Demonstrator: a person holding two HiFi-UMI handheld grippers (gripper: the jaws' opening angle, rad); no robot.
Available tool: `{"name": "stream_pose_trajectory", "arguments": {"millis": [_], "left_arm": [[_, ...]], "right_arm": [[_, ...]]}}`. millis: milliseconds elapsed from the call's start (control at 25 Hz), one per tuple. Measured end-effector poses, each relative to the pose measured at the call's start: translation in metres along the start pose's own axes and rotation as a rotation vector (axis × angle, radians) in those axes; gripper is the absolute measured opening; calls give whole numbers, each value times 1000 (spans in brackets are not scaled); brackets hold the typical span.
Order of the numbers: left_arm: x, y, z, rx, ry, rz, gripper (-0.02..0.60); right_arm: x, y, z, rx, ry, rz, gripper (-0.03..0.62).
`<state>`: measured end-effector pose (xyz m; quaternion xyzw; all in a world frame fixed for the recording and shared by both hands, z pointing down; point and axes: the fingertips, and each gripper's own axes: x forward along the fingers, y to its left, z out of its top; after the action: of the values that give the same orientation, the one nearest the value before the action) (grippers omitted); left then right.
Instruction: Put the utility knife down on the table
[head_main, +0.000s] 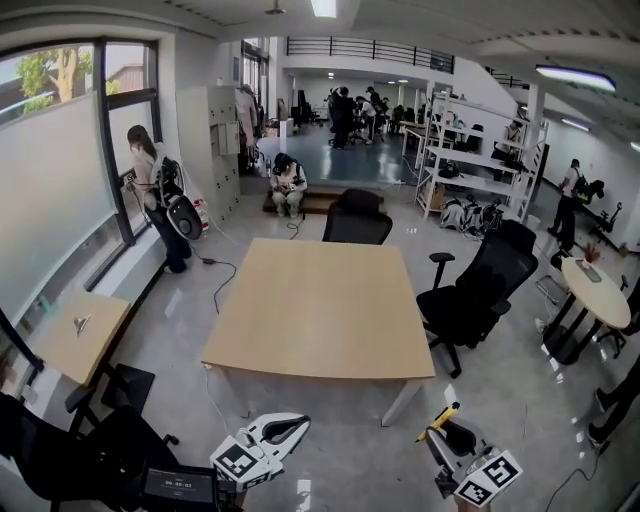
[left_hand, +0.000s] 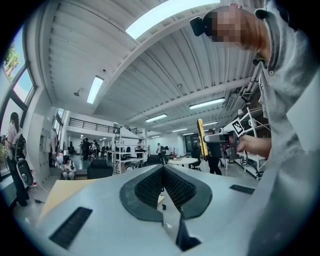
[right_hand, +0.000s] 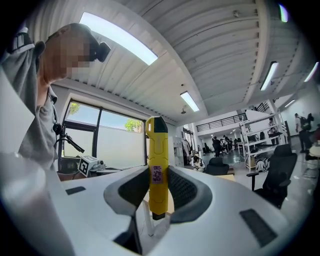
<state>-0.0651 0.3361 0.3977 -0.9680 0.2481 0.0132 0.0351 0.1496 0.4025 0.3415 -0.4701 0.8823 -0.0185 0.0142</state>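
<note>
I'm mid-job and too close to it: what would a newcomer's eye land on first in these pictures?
The yellow utility knife stands out first, clamped upright in the right claw and held in the air short of the table. Next comes the big pale wooden table straight ahead in the head view, with black office chairs at its far and right sides. The left claw is shut on nothing.
</note>
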Motion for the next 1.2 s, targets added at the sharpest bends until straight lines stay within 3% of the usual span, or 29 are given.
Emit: {"name": "stream_pose_trajectory", "arguments": {"millis": [520, 1200], "left_arm": [[5, 24, -15, -40, 27, 15, 5], [103, 52, -5, -3, 49, 88, 5]], "right_arm": [[27, -19, -7, 28, 19, 0, 117], [53, -131, 3, 56, -4, 64, 117]]}}
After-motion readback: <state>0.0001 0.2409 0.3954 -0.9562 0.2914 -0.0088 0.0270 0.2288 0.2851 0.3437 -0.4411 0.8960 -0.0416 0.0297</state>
